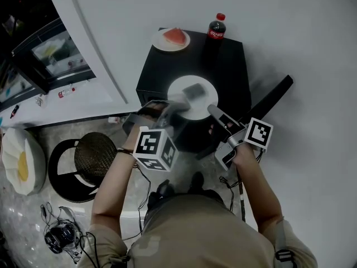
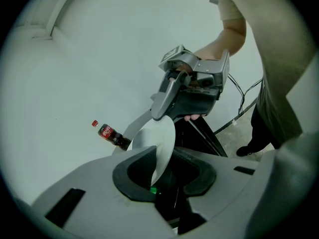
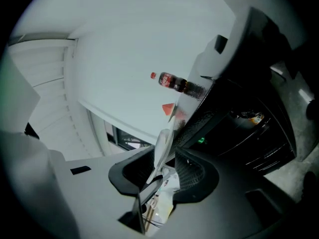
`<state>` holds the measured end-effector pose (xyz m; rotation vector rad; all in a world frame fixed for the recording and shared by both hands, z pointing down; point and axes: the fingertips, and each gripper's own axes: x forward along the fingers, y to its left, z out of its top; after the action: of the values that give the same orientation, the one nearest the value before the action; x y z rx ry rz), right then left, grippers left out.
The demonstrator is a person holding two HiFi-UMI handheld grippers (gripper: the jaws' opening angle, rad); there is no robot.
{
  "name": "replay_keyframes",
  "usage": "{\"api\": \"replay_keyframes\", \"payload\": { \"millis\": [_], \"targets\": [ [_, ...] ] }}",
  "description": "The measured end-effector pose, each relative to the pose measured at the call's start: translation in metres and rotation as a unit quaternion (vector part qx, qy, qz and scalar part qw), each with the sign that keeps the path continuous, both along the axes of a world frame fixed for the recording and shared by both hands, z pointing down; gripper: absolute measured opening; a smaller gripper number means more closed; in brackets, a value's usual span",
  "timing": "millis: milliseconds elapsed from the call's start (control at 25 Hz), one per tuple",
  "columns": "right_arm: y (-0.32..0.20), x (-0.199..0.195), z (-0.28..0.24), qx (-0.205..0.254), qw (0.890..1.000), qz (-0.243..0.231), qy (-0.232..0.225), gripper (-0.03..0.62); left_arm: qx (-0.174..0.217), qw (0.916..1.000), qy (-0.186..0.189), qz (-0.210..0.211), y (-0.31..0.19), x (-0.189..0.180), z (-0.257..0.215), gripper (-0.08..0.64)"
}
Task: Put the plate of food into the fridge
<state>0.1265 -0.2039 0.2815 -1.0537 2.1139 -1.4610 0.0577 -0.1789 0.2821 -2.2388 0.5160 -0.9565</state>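
a person stands over a small black fridge, seen from above, with a gripper in each hand. the left gripper is closed on the left rim of a white plate, and the right gripper is closed on its right rim. each gripper view shows the thin rim pinched between that gripper's jaws. the plate is held in the air over the middle of the fridge top's front edge. a pale block of food, blurred, lies on it. a second plate with a red watermelon slice sits at the back left corner of the fridge top. a cola bottle stands at the back right corner. the fridge door juts out on the right.
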Motion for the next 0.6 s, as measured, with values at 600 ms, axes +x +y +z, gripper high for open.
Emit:
{"api": "replay_keyframes", "payload": {
  "millis": [600],
  "targets": [
    [0.006, -0.018, 0.000, -0.010, 0.997, -0.023, -0.066, 0.075, 0.002, 0.9999, 0.007, -0.011, 0.015, -0.003, -0.002, 0.087]
  ]
}}
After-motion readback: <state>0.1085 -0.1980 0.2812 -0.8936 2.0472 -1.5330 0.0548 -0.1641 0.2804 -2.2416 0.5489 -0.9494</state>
